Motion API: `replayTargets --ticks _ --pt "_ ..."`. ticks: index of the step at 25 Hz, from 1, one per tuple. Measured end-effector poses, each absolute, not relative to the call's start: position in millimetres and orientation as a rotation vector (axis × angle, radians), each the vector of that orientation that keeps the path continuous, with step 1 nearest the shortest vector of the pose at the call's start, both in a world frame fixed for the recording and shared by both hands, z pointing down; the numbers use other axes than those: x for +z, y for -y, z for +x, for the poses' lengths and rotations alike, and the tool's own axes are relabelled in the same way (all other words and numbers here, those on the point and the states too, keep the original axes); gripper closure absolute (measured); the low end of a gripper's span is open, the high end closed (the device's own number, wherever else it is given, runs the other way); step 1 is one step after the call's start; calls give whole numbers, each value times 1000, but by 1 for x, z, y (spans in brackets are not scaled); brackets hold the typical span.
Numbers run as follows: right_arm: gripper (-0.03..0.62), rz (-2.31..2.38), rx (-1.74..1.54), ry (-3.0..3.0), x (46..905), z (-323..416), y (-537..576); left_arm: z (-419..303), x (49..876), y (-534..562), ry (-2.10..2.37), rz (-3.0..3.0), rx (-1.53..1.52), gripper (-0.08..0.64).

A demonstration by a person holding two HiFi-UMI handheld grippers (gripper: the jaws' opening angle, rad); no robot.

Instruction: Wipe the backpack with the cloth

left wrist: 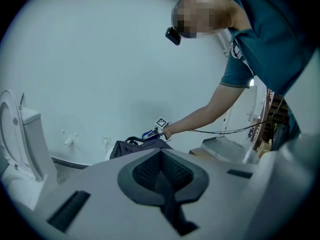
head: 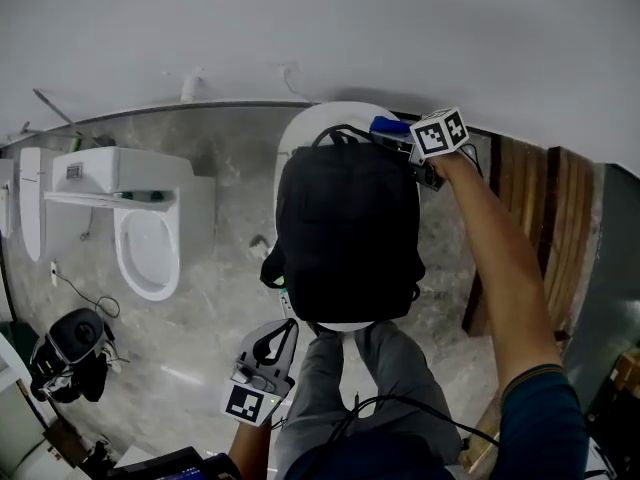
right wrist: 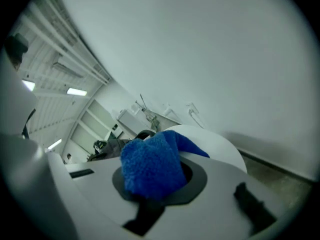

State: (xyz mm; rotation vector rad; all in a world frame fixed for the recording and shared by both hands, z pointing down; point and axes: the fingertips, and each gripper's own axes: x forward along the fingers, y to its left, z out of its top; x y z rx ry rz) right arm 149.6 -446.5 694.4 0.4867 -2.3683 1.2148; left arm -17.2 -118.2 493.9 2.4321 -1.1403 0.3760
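While the person's right arm reaches out straight, the right gripper (head: 412,153) is clamped on a bunched blue cloth (head: 388,126), with the black backpack (head: 348,233) just below it and nearer the person. The left gripper (head: 272,346) is held low by the knee, its jaws together on nothing, with the backpack just ahead of it on a white toilet (head: 300,133).

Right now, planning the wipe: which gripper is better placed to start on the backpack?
Right. The right gripper is shut on the blue cloth at the top end of the backpack; the left gripper is shut on nothing, near its lower end.
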Motion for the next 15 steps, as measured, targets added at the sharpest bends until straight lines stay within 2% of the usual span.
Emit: replayTargets --ticks 6,15 --pt "572 243 750 2233 703 95 441 -38 499 116 1220 2384 306 557" --pt "572 115 419 2157 694 49 442 -63 505 105 1299 2310 244 557"
